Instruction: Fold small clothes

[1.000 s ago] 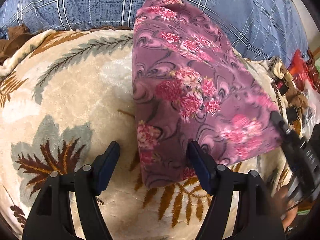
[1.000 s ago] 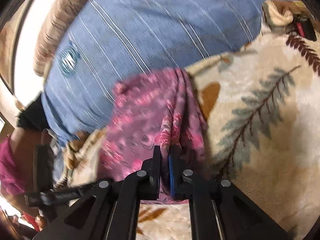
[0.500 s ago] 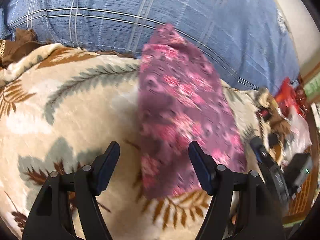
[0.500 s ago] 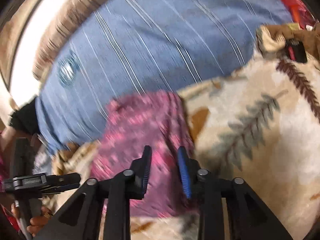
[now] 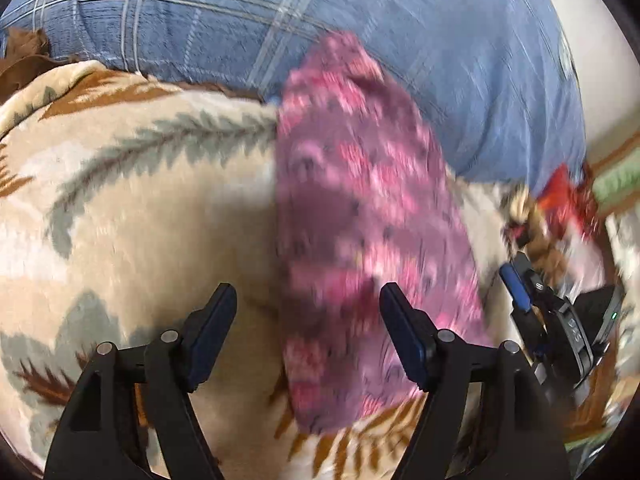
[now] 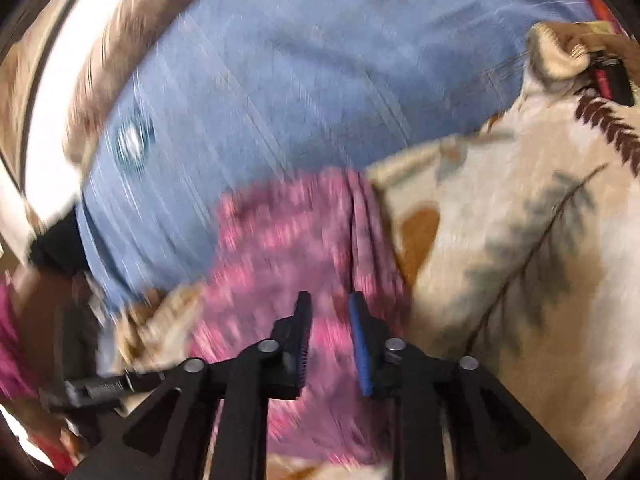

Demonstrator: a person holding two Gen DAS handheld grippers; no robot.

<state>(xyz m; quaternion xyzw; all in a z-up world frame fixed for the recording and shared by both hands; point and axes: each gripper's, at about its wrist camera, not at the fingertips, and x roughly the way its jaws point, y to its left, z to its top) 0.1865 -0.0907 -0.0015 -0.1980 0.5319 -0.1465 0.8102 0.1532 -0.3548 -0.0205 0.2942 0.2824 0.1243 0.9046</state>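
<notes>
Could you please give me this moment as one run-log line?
garment: pink floral cloth folded on leaf-pattern blanket | left gripper: jaws opening, empty | right gripper: jaws opening, cloth released

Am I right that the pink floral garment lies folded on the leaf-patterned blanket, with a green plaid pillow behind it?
Not quite: the plaid pillow is blue, not green, as the left wrist view shows. The rest holds: the pink floral garment lies folded on the leaf-patterned blanket, in front of that pillow.
</notes>
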